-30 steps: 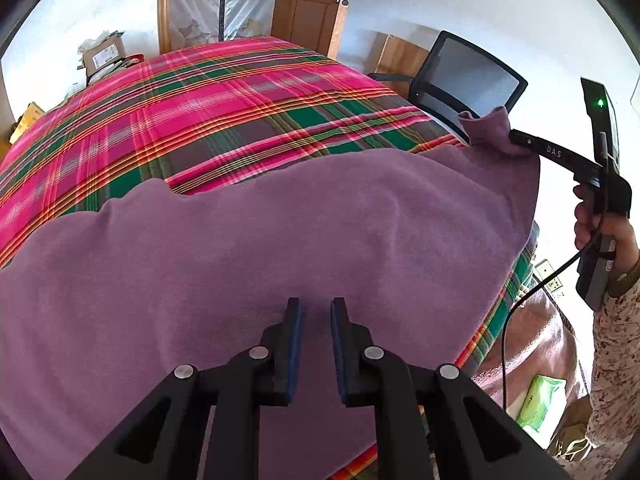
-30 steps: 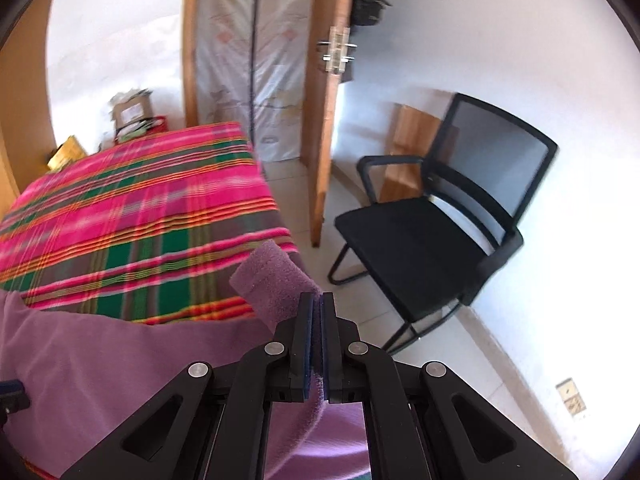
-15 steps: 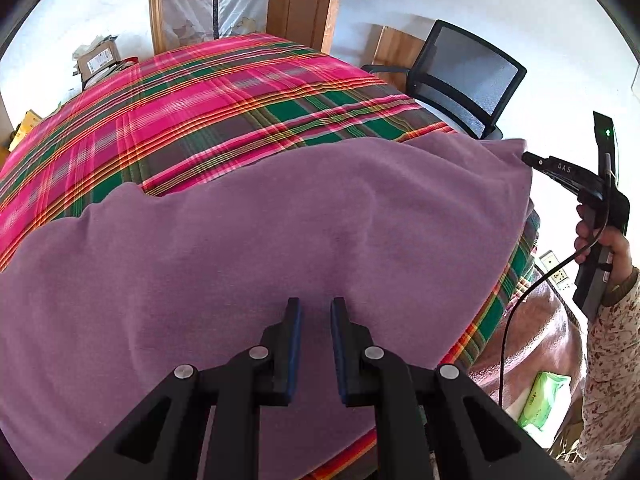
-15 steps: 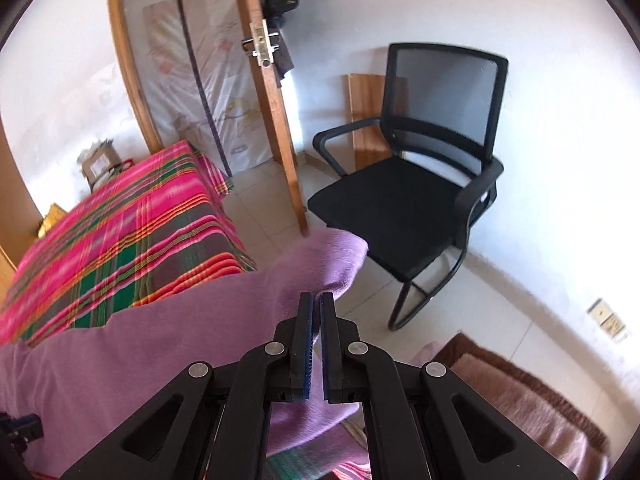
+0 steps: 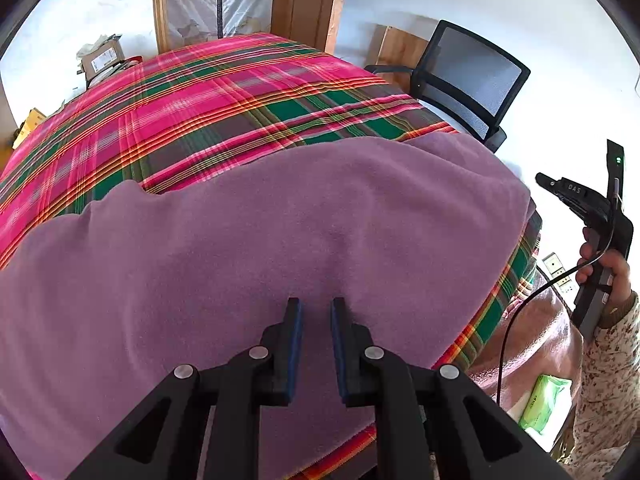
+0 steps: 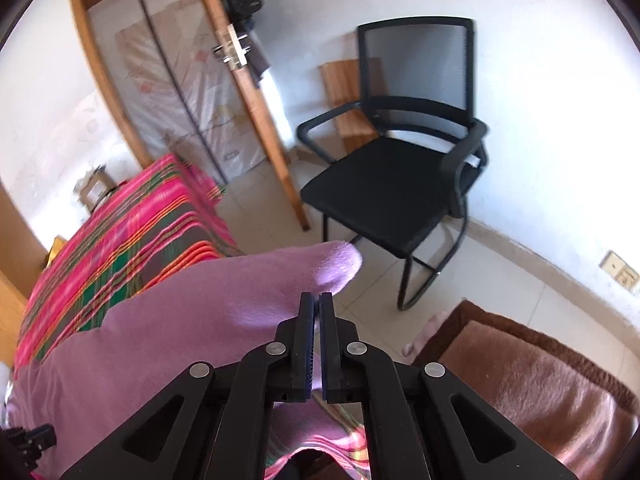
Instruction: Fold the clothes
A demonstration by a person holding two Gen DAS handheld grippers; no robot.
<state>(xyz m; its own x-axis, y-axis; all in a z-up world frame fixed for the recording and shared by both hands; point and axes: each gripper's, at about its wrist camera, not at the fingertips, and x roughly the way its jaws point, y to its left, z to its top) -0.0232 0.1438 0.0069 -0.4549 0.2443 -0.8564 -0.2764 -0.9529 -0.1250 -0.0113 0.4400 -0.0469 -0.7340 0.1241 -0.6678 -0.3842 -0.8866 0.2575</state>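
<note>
Purple fleece garment [image 5: 280,240] lay spread flat over the near part of the bed covered in a pink-and-green plaid sheet [image 5: 192,112], its right edge hanging at the bed's right side. Cardboard boxes [image 5: 102,58] sat on the floor beyond the bed's far left corner. Left tongs [image 5: 316,312] hovered over the garment's near middle, jaws slightly apart with a clear gap, nothing between them; whether the tips touched the fleece I could not tell. Wooden door [image 5: 308,0] stood past the bed's far end. Black mesh-back office chair [image 5: 468,80] stood just right of the bed's far right corner. Right tongs [image 6: 316,300] sat off the bed's right side, held by a hand [image 5: 604,268] in a floral sleeve, jaws pressed together; in the right wrist view the garment's rounded corner [image 6: 336,264] lay just beyond the tips, and no cloth showed between the pads. Brown plush blanket [image 6: 528,384] lay on the floor right of the bed, a green wipes pack [image 5: 544,404] beside it.
</note>
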